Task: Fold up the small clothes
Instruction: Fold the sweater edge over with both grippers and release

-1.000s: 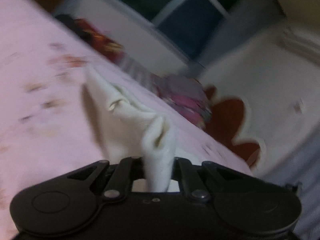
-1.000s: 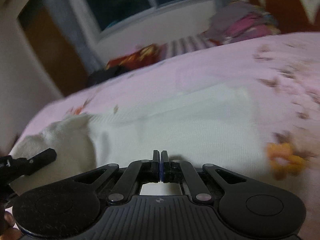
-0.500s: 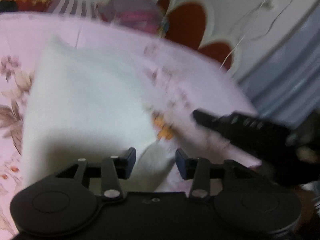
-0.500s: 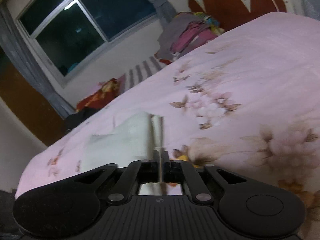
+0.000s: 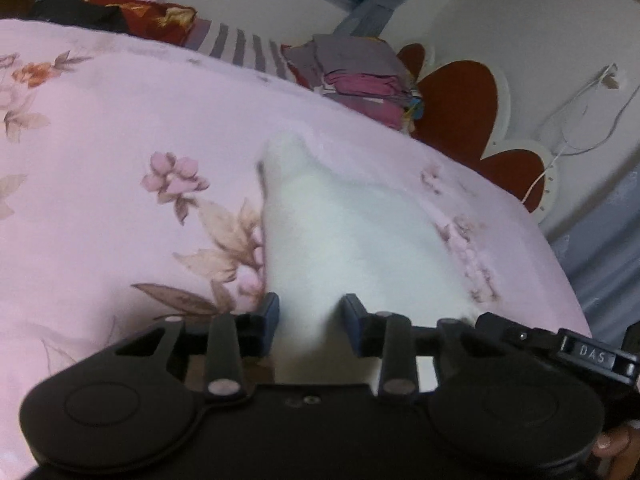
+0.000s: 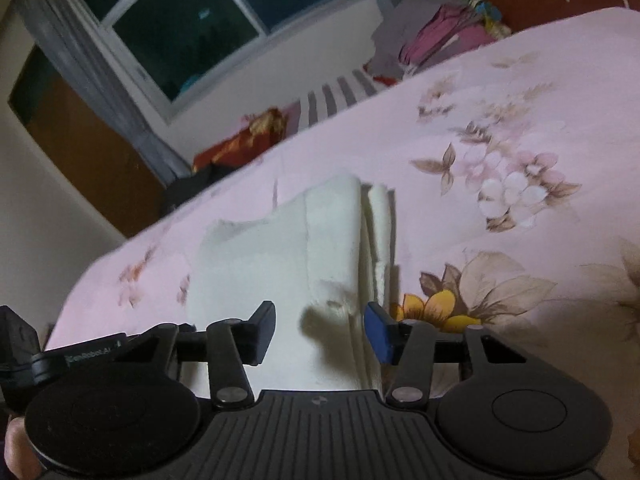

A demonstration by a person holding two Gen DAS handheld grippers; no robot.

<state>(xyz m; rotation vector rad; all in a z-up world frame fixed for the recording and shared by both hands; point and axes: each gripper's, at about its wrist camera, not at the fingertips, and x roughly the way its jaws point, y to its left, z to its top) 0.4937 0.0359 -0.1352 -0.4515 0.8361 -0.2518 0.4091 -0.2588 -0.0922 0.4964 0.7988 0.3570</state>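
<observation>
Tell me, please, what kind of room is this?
Most likely a bedroom at home: a bed with a pink flowered sheet, a headboard behind it, and piled clothes near the window.

I see one small white cloth [image 5: 344,236] lying on the pink flowered bedspread [image 5: 120,128], near the bed's front edge. From the right wrist view the cloth [image 6: 280,256] looks cream, soft and knitted, folded into a rough rectangle with layered edges stacked along its right side. Its far left corner is uneven. In the left view it is blurred, its far end tapering to a rounded point.
</observation>
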